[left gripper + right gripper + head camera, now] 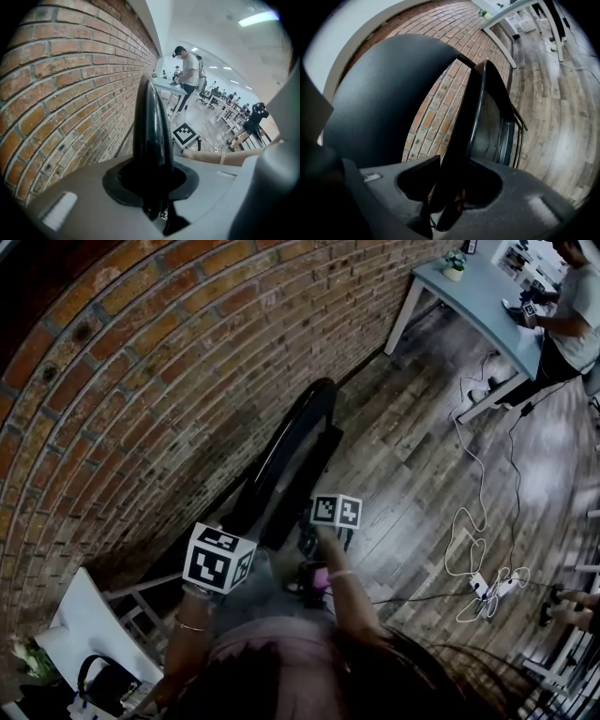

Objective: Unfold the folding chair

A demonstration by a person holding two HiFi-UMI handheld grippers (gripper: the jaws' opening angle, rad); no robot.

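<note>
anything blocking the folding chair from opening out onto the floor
Nothing visible. Both the left gripper and right gripper are clamped on the folding chair, which stands beside the brick wall; the wooden floor on its open side is bare. The cables lie farther off.

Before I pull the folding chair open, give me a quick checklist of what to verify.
1. Grip of left hand-held gripper on the folding chair edge: ok, clamped.
2. Grip of right hand-held gripper on the seat edge: ok, clamped.
3. Seat folded down: not ok, it stands steep beside the backrest.
4. Chair clear of the brick wall: cannot tell, it stands close beside it.
5. Floor cables out of the way: ok, apart from the chair.
</note>
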